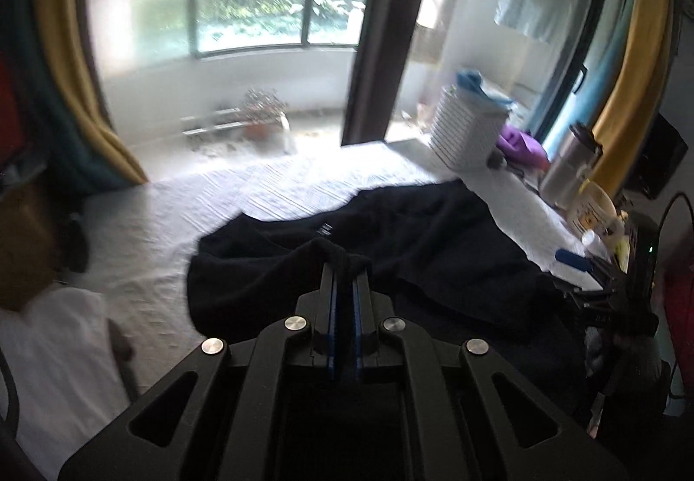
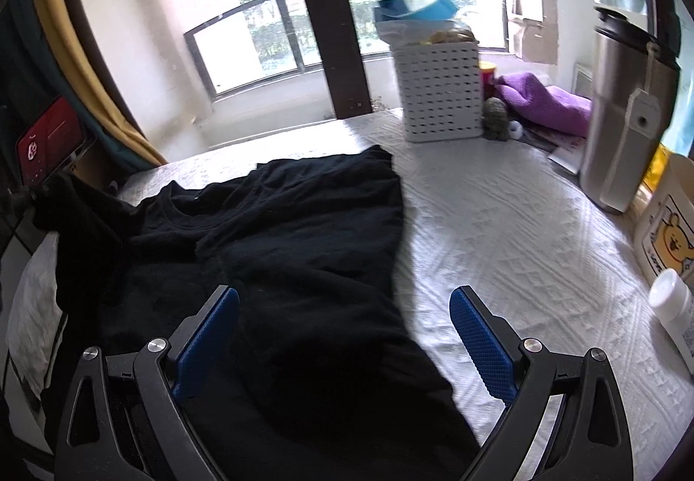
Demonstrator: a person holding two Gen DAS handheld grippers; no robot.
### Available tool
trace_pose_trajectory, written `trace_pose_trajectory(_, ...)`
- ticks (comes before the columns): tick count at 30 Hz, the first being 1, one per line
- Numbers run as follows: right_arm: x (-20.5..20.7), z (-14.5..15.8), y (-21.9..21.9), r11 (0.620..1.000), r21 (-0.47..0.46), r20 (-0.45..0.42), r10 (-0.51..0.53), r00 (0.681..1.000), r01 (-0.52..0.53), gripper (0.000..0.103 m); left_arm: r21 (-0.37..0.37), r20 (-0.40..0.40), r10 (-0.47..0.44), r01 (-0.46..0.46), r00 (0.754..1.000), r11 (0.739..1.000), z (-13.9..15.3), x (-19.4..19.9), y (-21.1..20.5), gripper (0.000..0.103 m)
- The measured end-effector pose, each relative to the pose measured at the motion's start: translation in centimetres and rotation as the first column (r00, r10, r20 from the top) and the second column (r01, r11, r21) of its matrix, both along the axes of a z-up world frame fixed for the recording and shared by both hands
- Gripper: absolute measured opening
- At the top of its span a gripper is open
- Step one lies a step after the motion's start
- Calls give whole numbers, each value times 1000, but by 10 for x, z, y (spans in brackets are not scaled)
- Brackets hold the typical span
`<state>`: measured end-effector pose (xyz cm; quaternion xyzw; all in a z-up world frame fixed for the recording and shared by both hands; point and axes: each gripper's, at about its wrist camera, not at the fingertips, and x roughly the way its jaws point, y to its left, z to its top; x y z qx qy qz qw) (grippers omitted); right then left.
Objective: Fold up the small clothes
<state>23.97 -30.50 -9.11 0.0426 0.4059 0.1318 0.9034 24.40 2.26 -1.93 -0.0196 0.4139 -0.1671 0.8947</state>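
Black shirt (image 2: 277, 229) rumpled on white cover | left tool (image 1: 343, 264) pinching its fabric | right tool (image 2: 342, 307) spread wide, empty

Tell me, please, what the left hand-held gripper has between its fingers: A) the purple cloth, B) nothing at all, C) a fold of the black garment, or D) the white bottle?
C: the left hand-held gripper is shut on a bunched fold of the black garment, while the purple cloth lies far off beside the white basket.
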Motion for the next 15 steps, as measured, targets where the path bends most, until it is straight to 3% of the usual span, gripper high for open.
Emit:
trace_pose_trajectory(2,-1,-1,-5,1000,0,-2,-8,1000,8,98,-4,-39,-37,37,999,999,-11,5,-13,5)
trace_pose_trajectory(4,0,-3,-10,1000,1,-6,-14,1000,14,98,-23,-77,-60,58,995,998,-21,9,-19,14)
trace_pose_trajectory(6,-1,-4,-13,1000,4,-8,-17,1000,17,98,-64,-79,-63,58,995,996,-21,4,-17,56)
trace_pose_trajectory(7,0,-5,-14,1000,5,-9,-18,1000,18,98,-84,-67,-61,55,996,995,-19,-2,-13,62)
trace_pose_trajectory(9,1,-6,-16,1000,8,-12,-19,1000,19,98,-96,-48,-45,40,998,995,-13,-12,-3,63)
trace_pose_trajectory(12,6,-11,-14,1000,9,-22,-14,1000,14,98,-49,-35,6,-8,999,999,-11,-25,17,64)
trace_pose_trajectory(15,9,-13,-8,1000,9,-23,2,1000,-2,98,-4,-75,69,-69,995,998,-28,-29,39,64)
